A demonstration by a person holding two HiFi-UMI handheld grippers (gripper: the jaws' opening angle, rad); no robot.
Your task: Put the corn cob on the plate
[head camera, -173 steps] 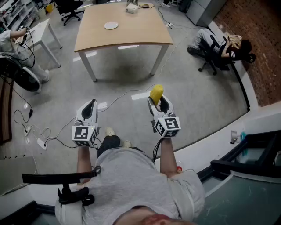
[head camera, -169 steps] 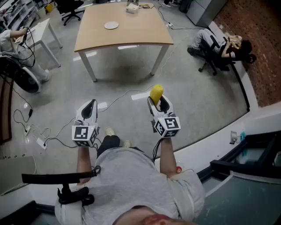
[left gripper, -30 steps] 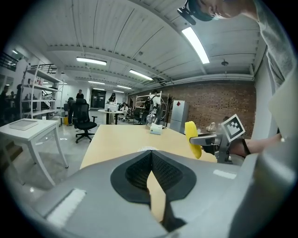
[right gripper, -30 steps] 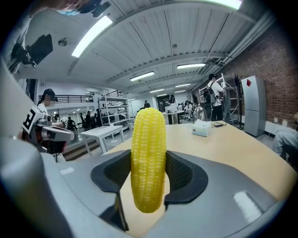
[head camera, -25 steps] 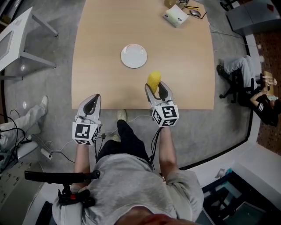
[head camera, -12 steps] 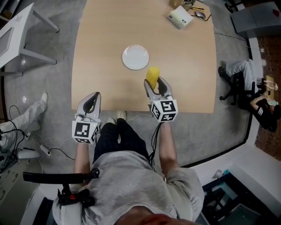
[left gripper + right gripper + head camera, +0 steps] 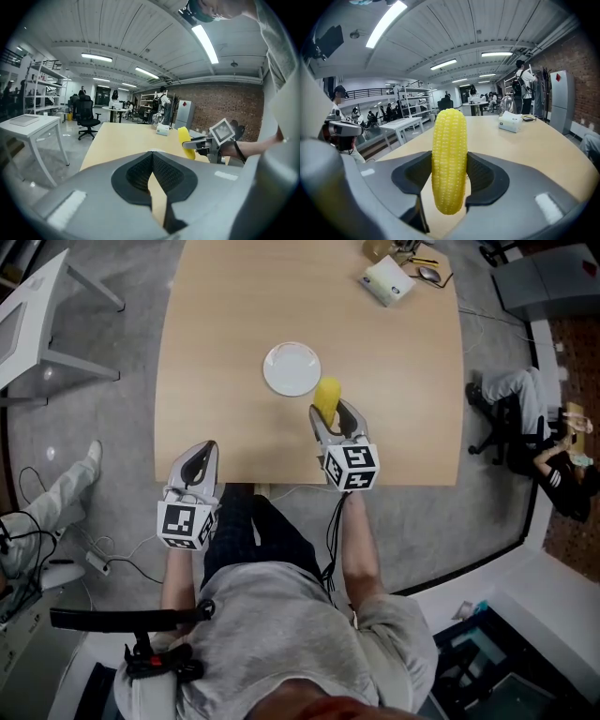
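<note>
Two grippers show from above, and neither gives up everything: the right gripper (image 7: 332,416) hides the lower end of the one corn cob (image 7: 327,396) behind its jaws, so from the head view only the yellow top pokes out. The right gripper view settles it: the jaws stand wide and pinch the cob upright at its middle, a dark pad pressed to each side. That cob is held above the single wooden table (image 7: 216,324), just beside the rim of the one white plate (image 7: 289,371), at about four o'clock from the plate's centre; whether its tip overhangs the rim I cannot tell. The left gripper (image 7: 195,459) hovers at the table's near edge, around eight o'clock from the plate, jaws pressed together at the tips with nothing between them. One white box (image 7: 388,281) lies at the far end, near one o'clock from the plate, and beside it a few small things are cut off by the picture's top edge, too small to name. One white side table (image 7: 37,315) at ten o'clock is clipped by the left edge.
</note>
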